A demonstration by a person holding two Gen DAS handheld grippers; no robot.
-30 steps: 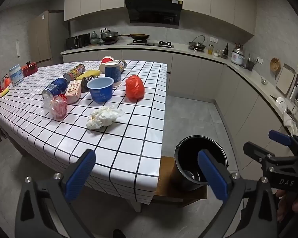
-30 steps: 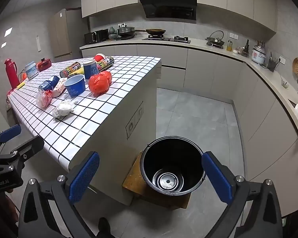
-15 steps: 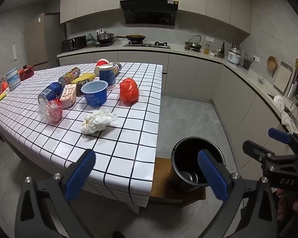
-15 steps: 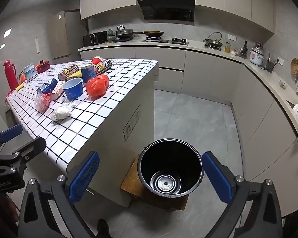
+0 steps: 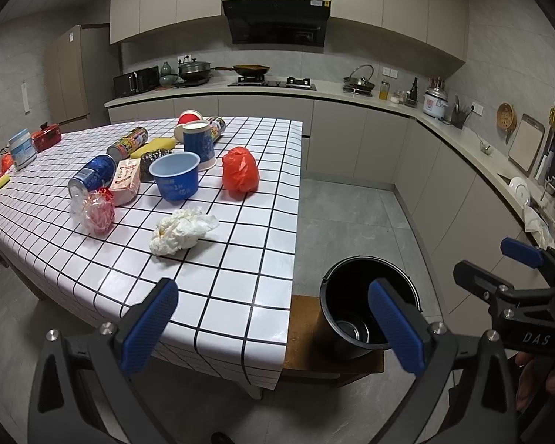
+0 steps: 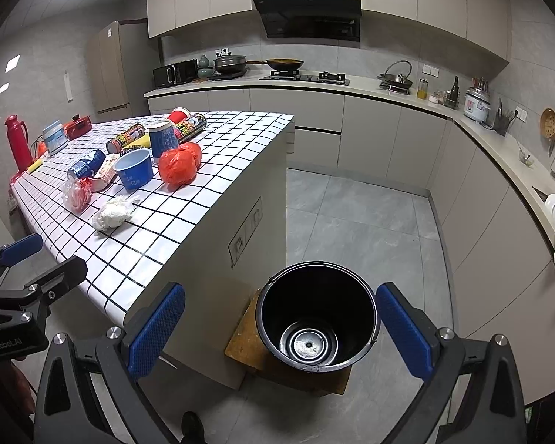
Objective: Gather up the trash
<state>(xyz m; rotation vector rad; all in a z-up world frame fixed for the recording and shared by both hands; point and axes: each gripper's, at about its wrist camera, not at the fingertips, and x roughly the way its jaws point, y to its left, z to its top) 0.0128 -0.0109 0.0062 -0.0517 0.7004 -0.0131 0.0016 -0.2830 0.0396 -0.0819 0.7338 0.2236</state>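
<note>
Trash lies on the white grid table [image 5: 240, 281]: a crumpled white tissue [image 5: 181, 230], a red plastic bag [image 5: 239, 171], a blue bowl [image 5: 175, 180], a blue cup [image 5: 199, 143], a blue can [image 5: 92, 177], a carton [image 5: 125, 185], a clear wrapper with red inside [image 5: 97, 214] and printed tubes [image 5: 127, 144]. A black bucket [image 6: 316, 323] stands empty on a wooden block [image 6: 248, 340] beside the table. My left gripper [image 5: 273, 329] hangs open over the table's near corner, holding nothing. My right gripper [image 6: 279, 327] is open above the bucket, holding nothing.
Kitchen counters [image 6: 351, 85] with a stove, pans and a rice cooker [image 6: 476, 104] run along the back and right walls. A red thermos [image 6: 16, 144] and a red box [image 6: 78, 124] stand at the table's far left. Grey tile floor [image 6: 351, 222] lies between table and cabinets.
Both grippers have drifted slightly; the table and bucket sit a little further left in the views. Both stay open and empty.
</note>
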